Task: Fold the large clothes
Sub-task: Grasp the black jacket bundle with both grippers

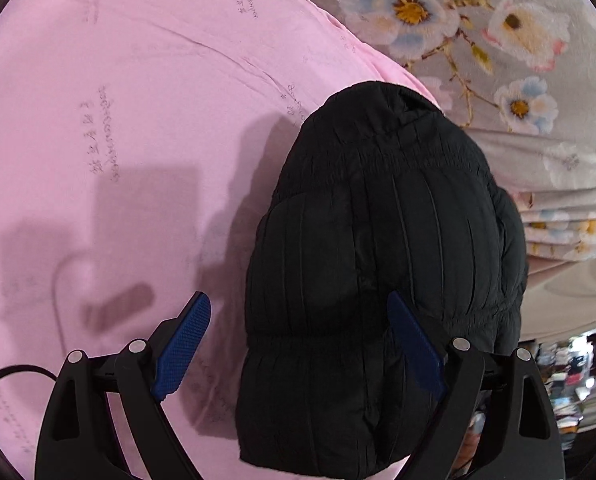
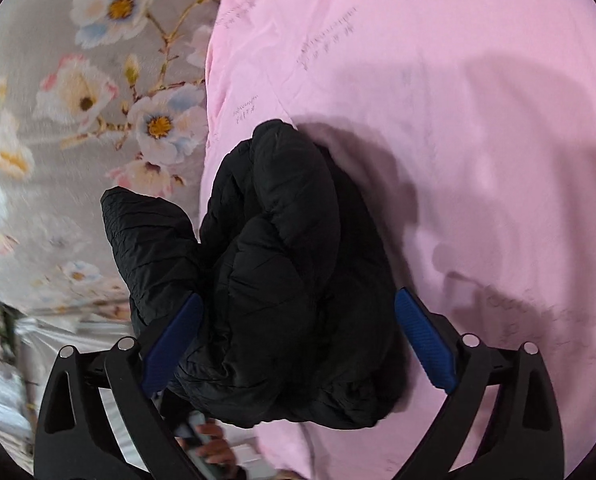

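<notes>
A pink sheet point(image 1: 117, 140) with faint printed lettering covers the bed, lightly creased. On it lies a black quilted jacket point(image 1: 378, 260) — bundled into a puffy heap — beside a grey floral blanket point(image 1: 498, 40) at the sheet's edge.

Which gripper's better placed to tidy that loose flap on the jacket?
Right, probably. The right gripper is open with the jacket bunched between its fingers and the flap beside its left finger. The left gripper shows only smooth folded quilting.
</notes>
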A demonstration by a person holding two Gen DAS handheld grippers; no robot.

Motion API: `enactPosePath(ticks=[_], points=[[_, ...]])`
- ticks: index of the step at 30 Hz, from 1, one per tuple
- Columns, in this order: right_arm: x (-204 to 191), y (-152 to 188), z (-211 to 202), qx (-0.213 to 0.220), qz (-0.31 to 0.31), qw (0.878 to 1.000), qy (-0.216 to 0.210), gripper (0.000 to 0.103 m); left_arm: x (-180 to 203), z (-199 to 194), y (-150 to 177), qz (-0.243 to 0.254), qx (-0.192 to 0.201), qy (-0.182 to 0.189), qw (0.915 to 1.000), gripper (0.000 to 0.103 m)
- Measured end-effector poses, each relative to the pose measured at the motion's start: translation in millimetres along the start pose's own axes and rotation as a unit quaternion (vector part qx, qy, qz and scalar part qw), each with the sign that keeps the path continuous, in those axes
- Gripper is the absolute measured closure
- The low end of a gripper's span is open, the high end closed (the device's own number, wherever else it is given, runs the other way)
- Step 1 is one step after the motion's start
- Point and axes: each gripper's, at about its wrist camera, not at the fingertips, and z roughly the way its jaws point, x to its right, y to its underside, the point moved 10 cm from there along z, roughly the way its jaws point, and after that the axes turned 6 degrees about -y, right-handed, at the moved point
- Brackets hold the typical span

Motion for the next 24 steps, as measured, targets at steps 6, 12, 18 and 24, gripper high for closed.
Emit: enactPosePath(ticks=[6, 12, 18, 24], points=[[-11, 3, -1, 0.008, 0.018, 0.998, -0.059, 0.007, -11, 4, -12, -0.03, -0.012, 0.022, 0.9993, 0.013], [-10, 2, 14, -0.012, 0.016, 0.999, -0.044, 0.005, -11, 22, -13, -0.051, -0.033, 0.052, 0.9968, 0.005], [9, 7, 46, -0.019, 0.058, 0.997, -0.054, 0.005, -6, 38, -15, -0.093, -0.04, 0.096, 0.9902, 0.005], [-31, 8, 47, -0.014, -0.022, 0.998, -0.059, 0.059, 18, 15, -30, -0.033, 0.005, 0.093, 0.9951, 0.045]])
